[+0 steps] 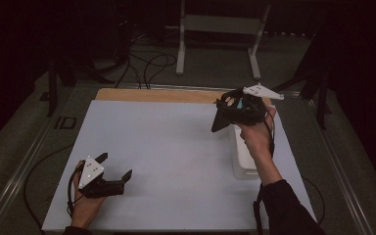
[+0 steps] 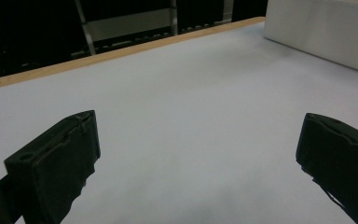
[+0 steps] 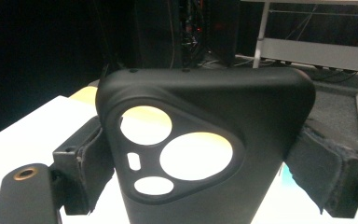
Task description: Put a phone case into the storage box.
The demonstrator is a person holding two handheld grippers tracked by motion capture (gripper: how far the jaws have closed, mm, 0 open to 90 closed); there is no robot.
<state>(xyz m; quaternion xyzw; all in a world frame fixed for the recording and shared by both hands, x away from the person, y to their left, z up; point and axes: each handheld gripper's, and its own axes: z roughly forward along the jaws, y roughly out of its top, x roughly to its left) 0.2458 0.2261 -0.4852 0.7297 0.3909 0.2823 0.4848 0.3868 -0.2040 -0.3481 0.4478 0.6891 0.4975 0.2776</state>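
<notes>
Item: black phone case (image 3: 205, 154), back shell with a triangular camera surround pierced by three round openings and one small slot. Location: held in the air above the far right part of the worktop (image 1: 176, 147), over the white box (image 1: 245, 159), pinched across its width by the right tool (image 3: 200, 163). In the high view the case (image 1: 221, 122) points down and toward the left from the right tool (image 1: 240, 110), clear of the surface.

Right tool: pressed in on the two long edges of the case, one padded jaw on each side, below the camera surround.

Left tool (image 1: 113, 172): spread wide, holding nothing, low over the near left of the worktop; its own view shows the bare white surface (image 2: 191, 93) between the two jaws and the white box (image 2: 321, 32) at the far right.

Handling, judged: light; a thin moulded shell, probably somewhat flexible, so a hard squeeze across the open sides may bow it inward. Matte finish, likely grippy rather than slippery against the foam pads. Not fragile; a drop should do little harm.

Where to take hold: across the long edges at mid-length, as now, or by the solid lower back panel. Avoid the camera cut-outs, where the material is narrow and a jaw could slip through
</notes>
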